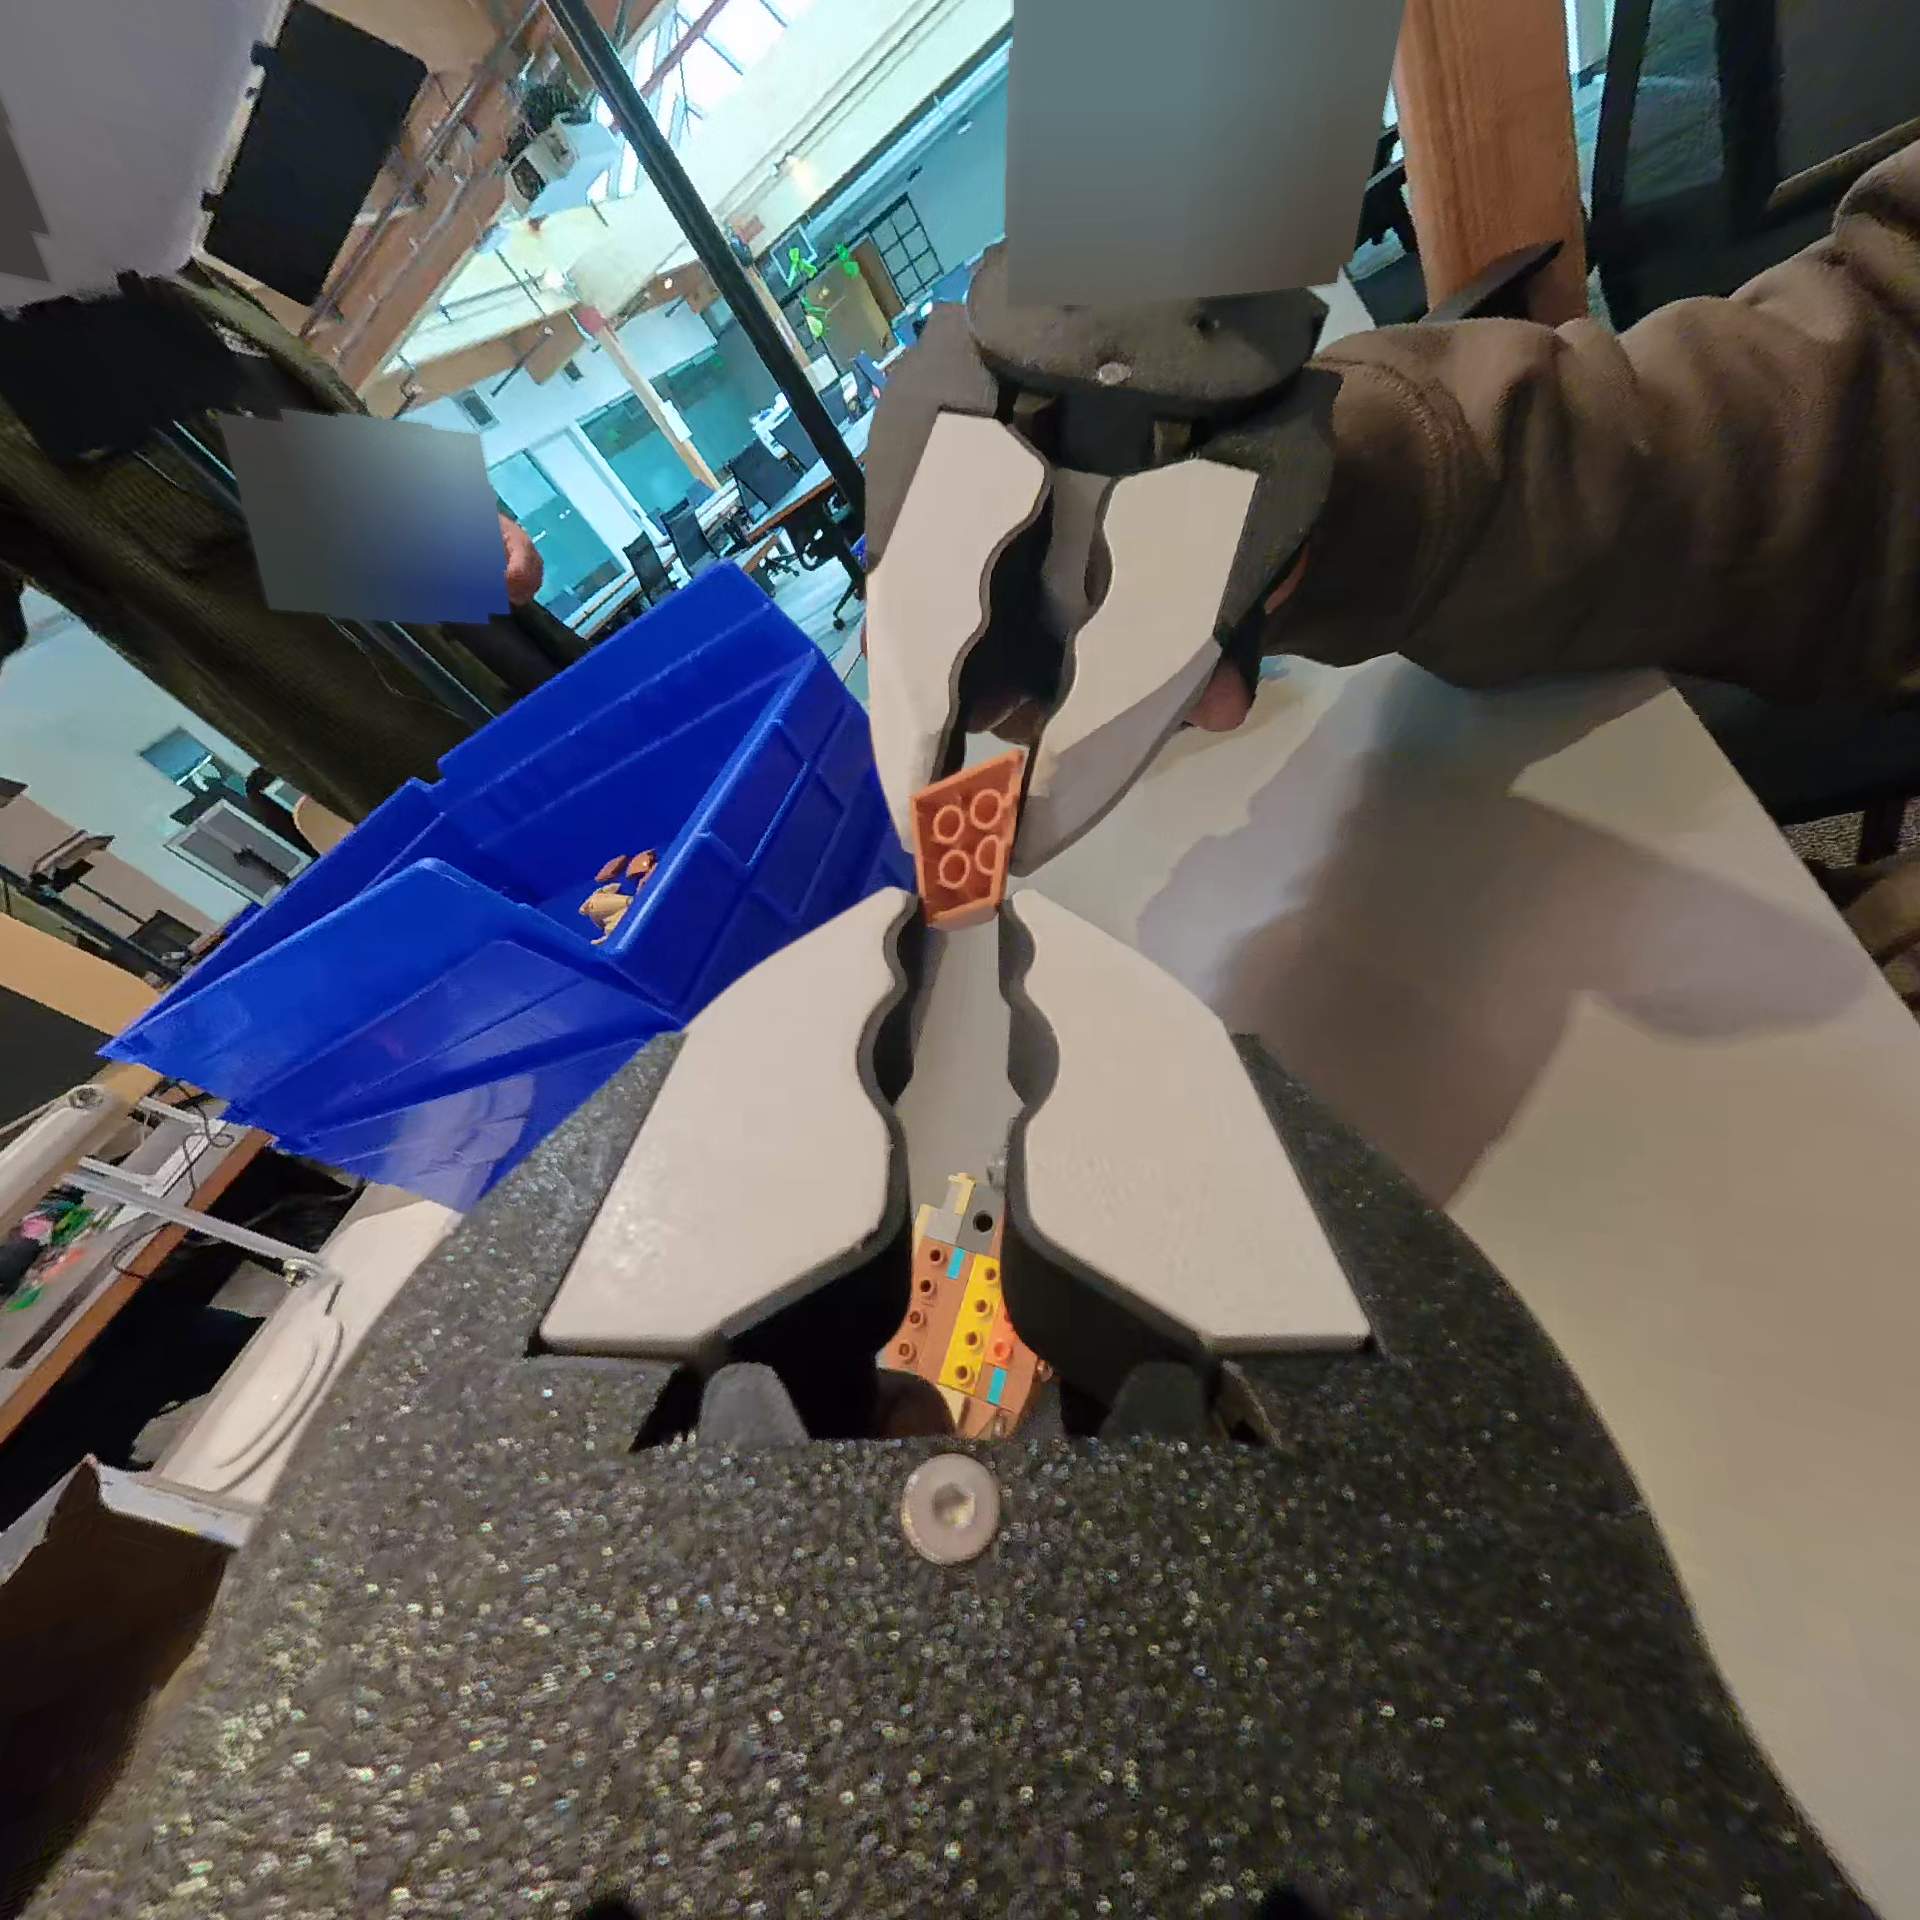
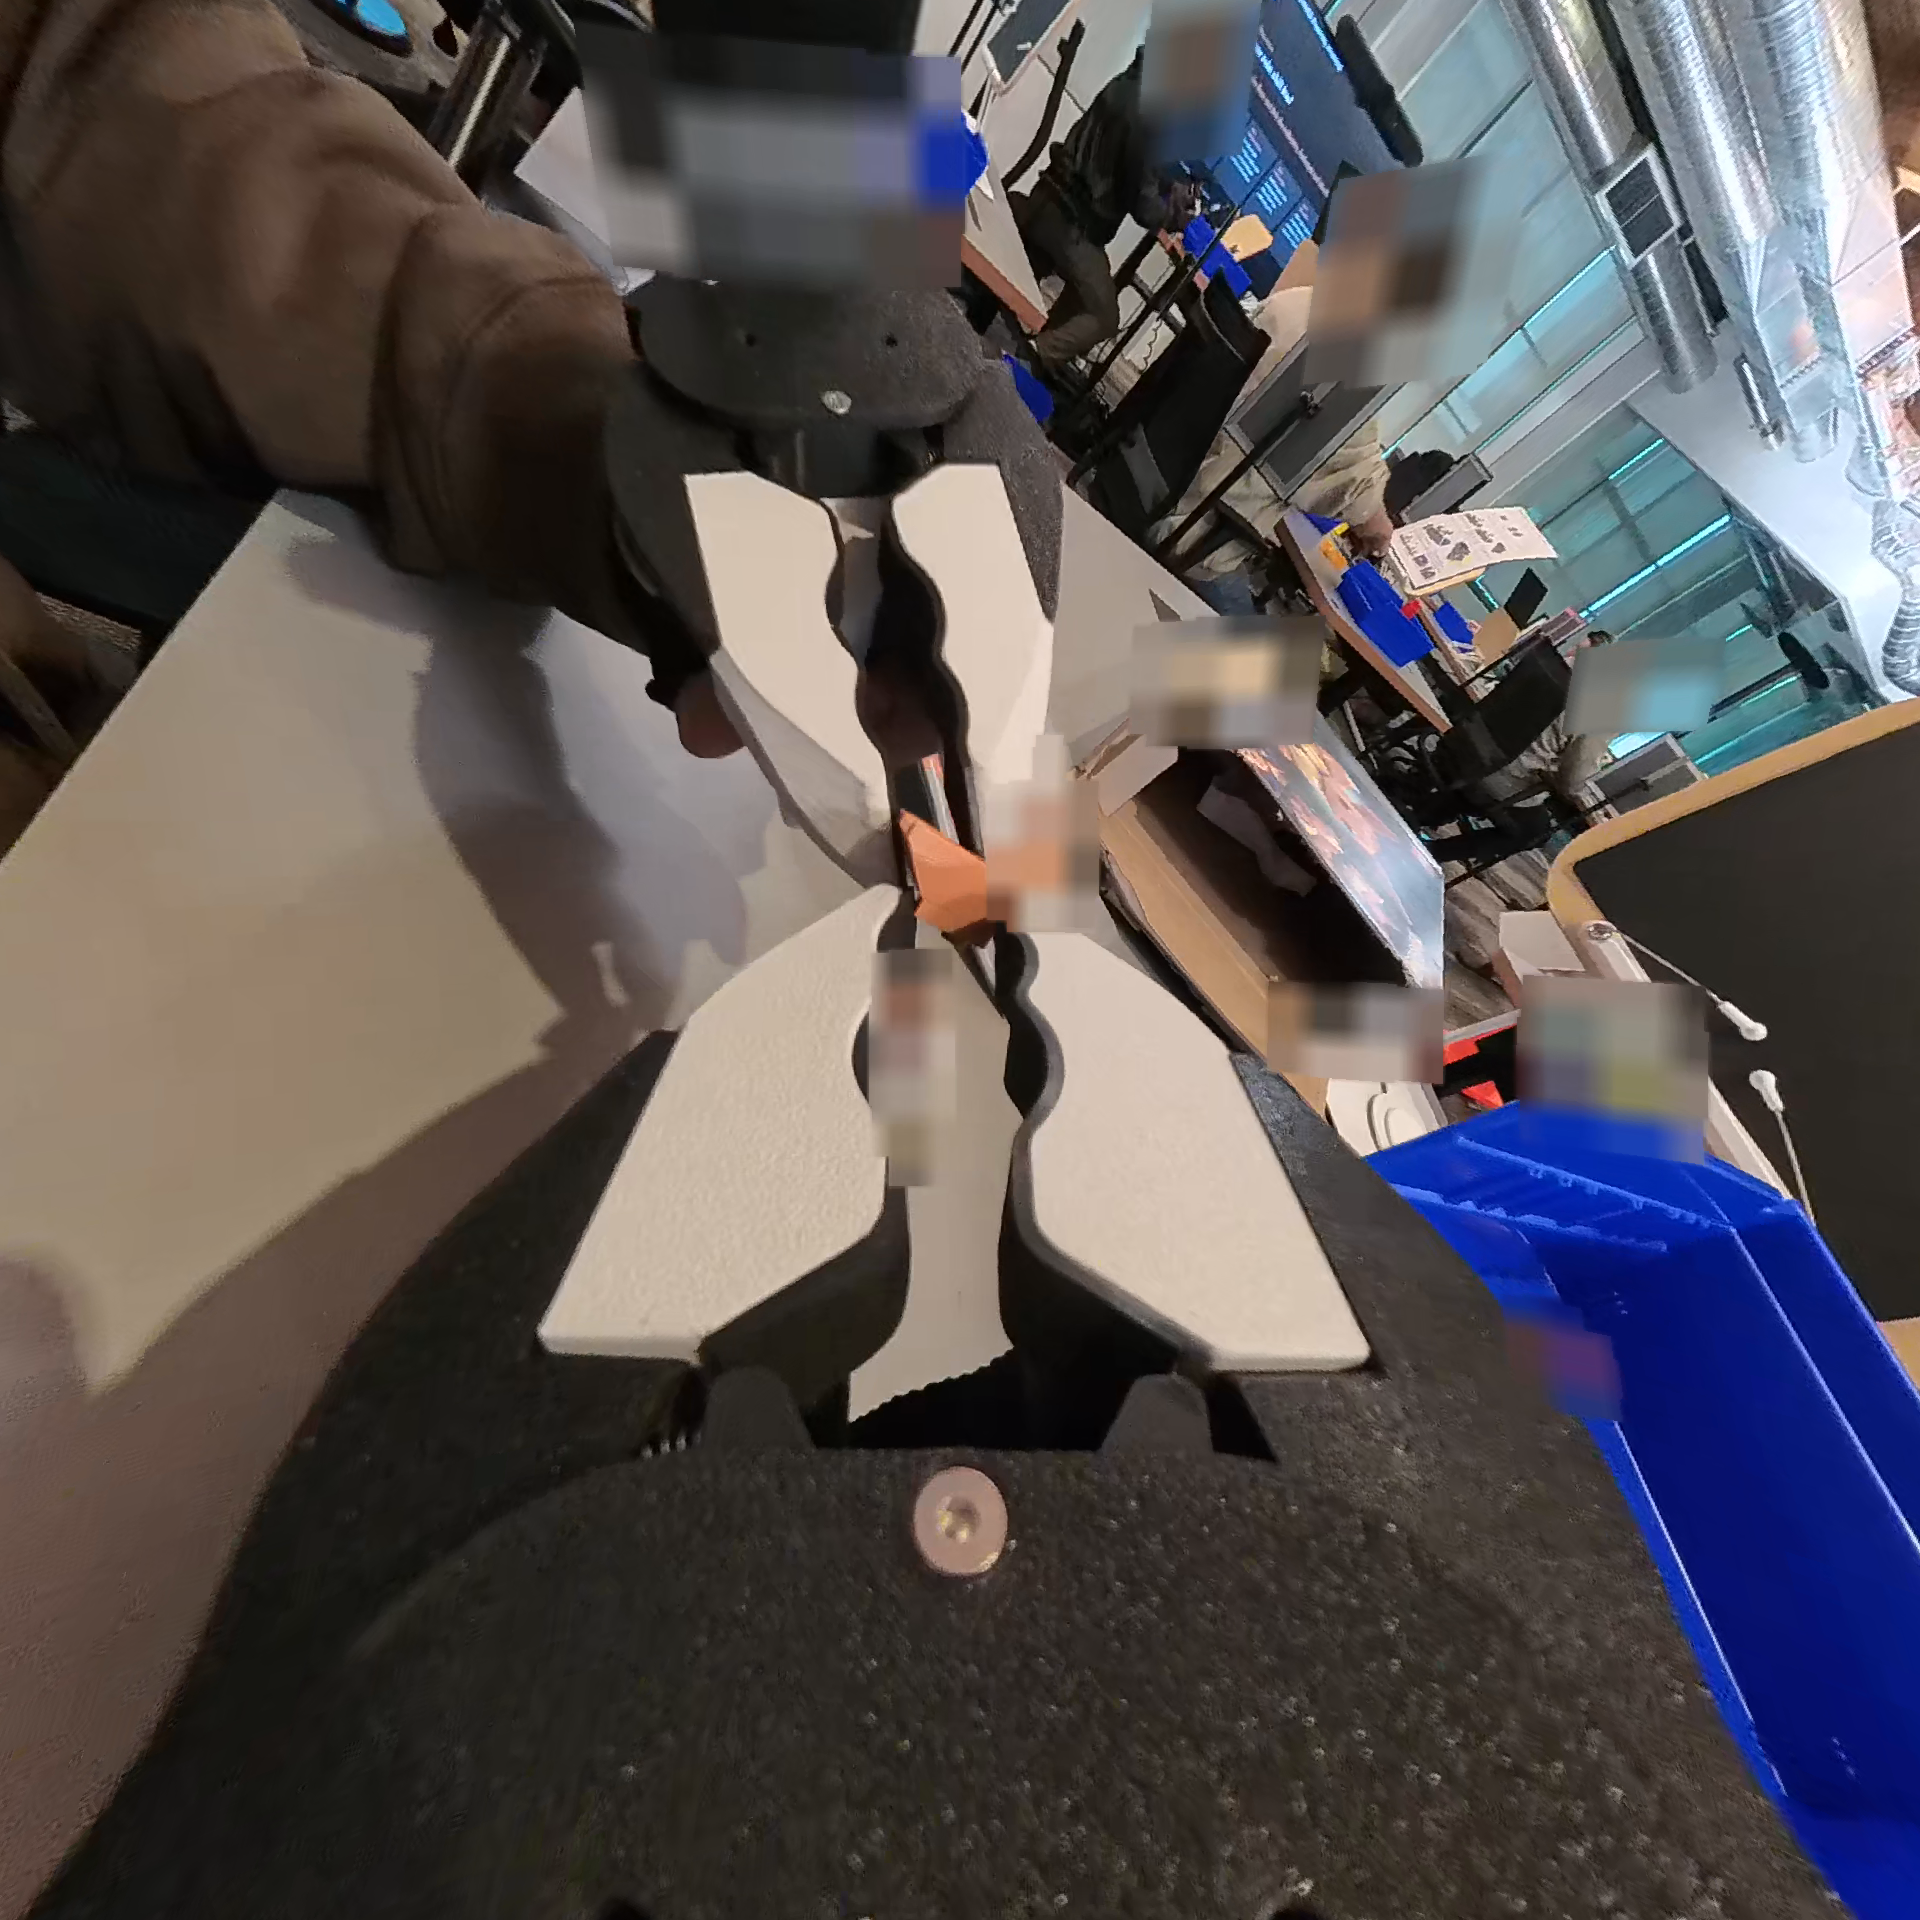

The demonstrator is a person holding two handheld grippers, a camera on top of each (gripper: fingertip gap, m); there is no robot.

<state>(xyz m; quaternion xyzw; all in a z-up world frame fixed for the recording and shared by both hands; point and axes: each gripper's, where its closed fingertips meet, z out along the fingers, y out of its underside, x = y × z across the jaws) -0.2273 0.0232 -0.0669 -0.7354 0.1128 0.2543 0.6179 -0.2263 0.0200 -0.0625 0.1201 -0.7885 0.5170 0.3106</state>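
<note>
An orange brick (image 1: pixel 964 836) with four studs is pinched between the tips of both grippers above a white table (image 1: pixel 1558 1039). My left gripper (image 1: pixel 958 912) is shut on its lower end. My right gripper (image 2: pixel 958 925) is shut on the same orange brick (image 2: pixel 943 878) from the opposite side, tip to tip with the left one. A hand in a brown sleeve (image 1: pixel 1558 468) holds the right gripper. A small multi-coloured brick assembly (image 1: pixel 966 1320) shows through the gap near the base of my left fingers; I cannot tell what it rests on.
A blue bin (image 1: pixel 468 987) tilts at the left, with a few tan pieces (image 1: pixel 613 894) inside; it also shows at the lower right of the right wrist view (image 2: pixel 1714 1455). An open cardboard box (image 2: pixel 1195 914) lies beyond the table edge. Office desks and people fill the background. Left and right tips are no more than a few centimetres apart.
</note>
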